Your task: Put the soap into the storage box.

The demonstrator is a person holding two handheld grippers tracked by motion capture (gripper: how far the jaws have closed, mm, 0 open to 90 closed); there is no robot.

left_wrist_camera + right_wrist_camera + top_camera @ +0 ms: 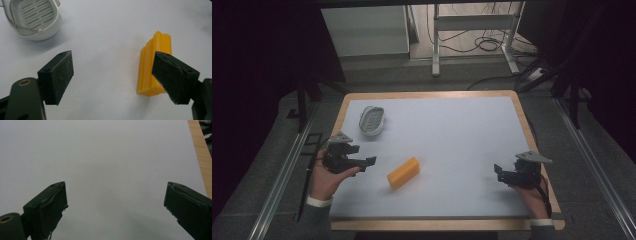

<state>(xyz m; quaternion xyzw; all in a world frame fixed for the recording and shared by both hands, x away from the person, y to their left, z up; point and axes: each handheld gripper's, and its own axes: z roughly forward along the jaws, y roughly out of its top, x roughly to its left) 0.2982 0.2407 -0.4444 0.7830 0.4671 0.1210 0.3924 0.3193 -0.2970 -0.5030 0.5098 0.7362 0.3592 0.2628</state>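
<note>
A yellow ridged block [403, 173] lies flat on the white table top [452, 140], left of the middle. My left gripper [368, 162] is held just left of it, open and empty. In the left gripper view the yellow block [153, 67] lies partly behind the right-hand jaw, and the gap between the jaws [112, 75] holds nothing. A white slotted basket with a wire handle [372, 120] stands beyond the left gripper, and its white basket [33, 18] rim shows at the top left of that view. My right gripper [498, 172] hovers open over bare table near the right edge.
The table's wooden border [532, 135] runs close to the right gripper and shows as a wooden strip [200, 152] in the right gripper view. Beyond the table stand a white metal frame [472, 30] and loose cables on the floor.
</note>
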